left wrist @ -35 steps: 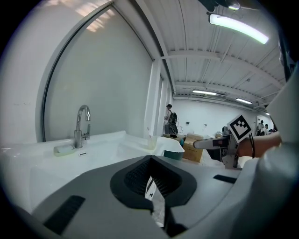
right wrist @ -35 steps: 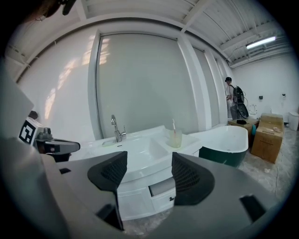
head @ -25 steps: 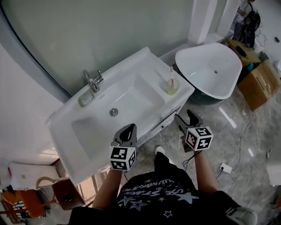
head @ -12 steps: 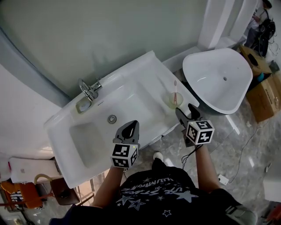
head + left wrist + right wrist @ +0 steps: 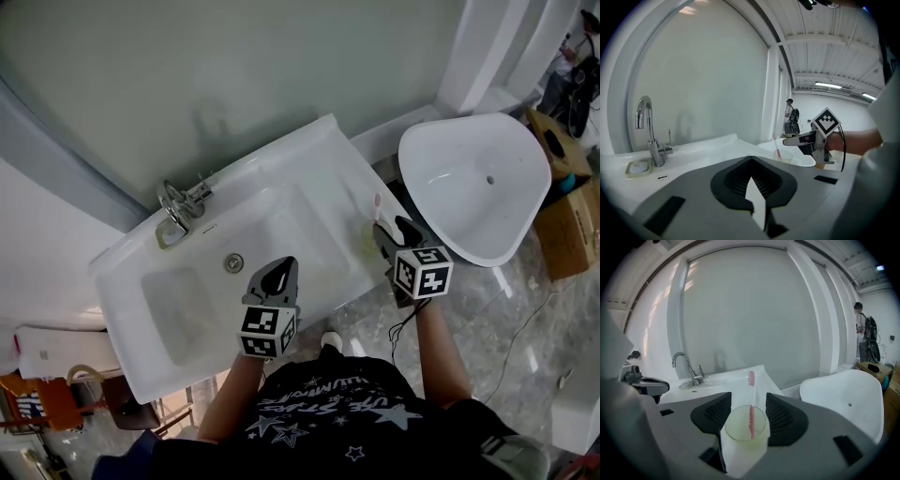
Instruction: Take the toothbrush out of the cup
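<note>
1. The left gripper (image 5: 274, 270) is held forward on an outstretched arm, tilted slightly down, with its jaws together.
2. The right gripper (image 5: 391, 229) tilts down, its jaws apart and closing, with the cup (image 5: 739, 428) between them.

A person in a black star-printed shirt (image 5: 328, 412) leans over a white counter (image 5: 309, 159), tongs in each hand. The left tongs (image 5: 273, 269), jaws together, hover over the sink (image 5: 187, 300) near its front edge. Right of the sink, the right tongs (image 5: 387, 228), jaws closing, reach a partly hidden cup (image 5: 366, 240) holding a pink toothbrush (image 5: 377, 202). A faucet (image 5: 178, 202) stands behind the sink, and a white bathtub (image 5: 478, 178) lies farther right.
</note>
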The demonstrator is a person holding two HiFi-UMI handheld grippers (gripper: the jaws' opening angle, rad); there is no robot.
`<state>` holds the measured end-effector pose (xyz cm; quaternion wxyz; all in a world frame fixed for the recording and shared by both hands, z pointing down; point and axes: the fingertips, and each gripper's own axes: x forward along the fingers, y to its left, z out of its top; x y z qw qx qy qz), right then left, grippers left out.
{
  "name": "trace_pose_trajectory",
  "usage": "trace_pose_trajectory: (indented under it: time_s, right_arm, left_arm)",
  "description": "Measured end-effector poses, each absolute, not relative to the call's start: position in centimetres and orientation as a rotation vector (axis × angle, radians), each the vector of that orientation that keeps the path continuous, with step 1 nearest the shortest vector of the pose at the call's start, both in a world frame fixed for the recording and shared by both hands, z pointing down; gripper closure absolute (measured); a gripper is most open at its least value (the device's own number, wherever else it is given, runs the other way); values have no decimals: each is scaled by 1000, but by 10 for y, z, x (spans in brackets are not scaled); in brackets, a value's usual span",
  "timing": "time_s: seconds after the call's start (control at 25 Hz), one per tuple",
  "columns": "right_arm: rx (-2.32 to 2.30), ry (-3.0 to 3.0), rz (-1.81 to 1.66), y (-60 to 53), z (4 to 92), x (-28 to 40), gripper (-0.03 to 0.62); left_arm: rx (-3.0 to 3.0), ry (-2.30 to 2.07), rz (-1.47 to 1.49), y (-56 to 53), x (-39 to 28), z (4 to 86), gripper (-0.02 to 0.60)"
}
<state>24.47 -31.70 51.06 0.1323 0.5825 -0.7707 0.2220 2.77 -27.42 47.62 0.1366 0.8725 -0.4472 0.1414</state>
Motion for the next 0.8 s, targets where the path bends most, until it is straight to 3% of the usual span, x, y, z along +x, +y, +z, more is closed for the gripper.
trace_pose_trajectory:
  time_s: [0.4,0.8]
  right_arm:
    - [1534,-2204,650,-353,536,238,404]
    - [1521,-2178,647,-361,543,236,532]
  left_arm:
    - [2443,-1365,425,-292,21,492,566]
    - [2398,-1404,442,-295,6,500,566]
